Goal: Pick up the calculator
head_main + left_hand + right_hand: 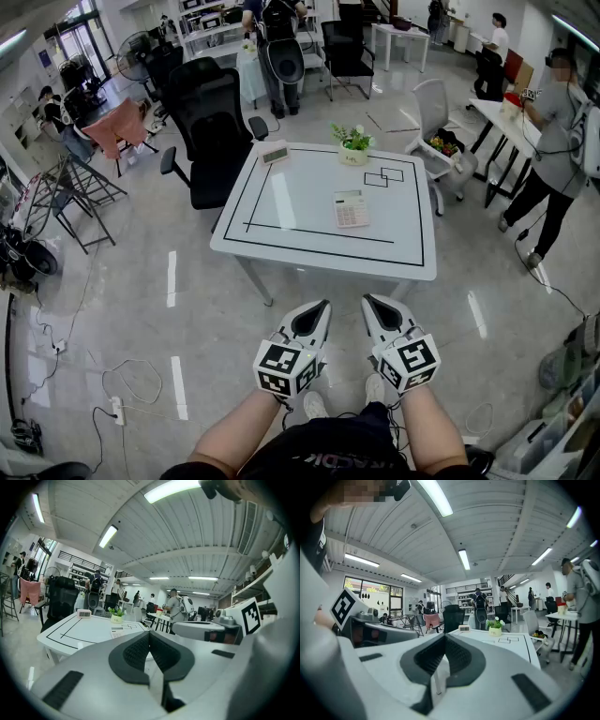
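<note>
Head view only: both grippers at once, side by side short of the table's (pixel 281 202) near edge, over bare floor, tips aimed toward the table. Left gripper (pixel 322 305) clenched on nothing, pads pressed together in the left gripper view; right gripper (pixel 367 300) likewise clenched and empty, pads meeting in the right gripper view. Head view only: calculator (pixel 352 209) in full, flat on the table, right of the table's centre, just beyond a black taped line (pixel 319 232), well apart from both grippers. Pale, rectangular, long side running from the table's near edge toward its far edge; darker display strip at the far end, grid of small keys over the rest; key legends too small to read. Left gripper view: only a low sliver of it above the jaw housing, no detail. Right gripper view: the table's far part instead, with potted plant (pixel 495 626) and small clock (pixel 464 628) near the far edge, and small taped rectangles (pixel 506 640) nearer. Black office chair (pixel 216 131) at the table's far left corner, clearest in head view.
</note>
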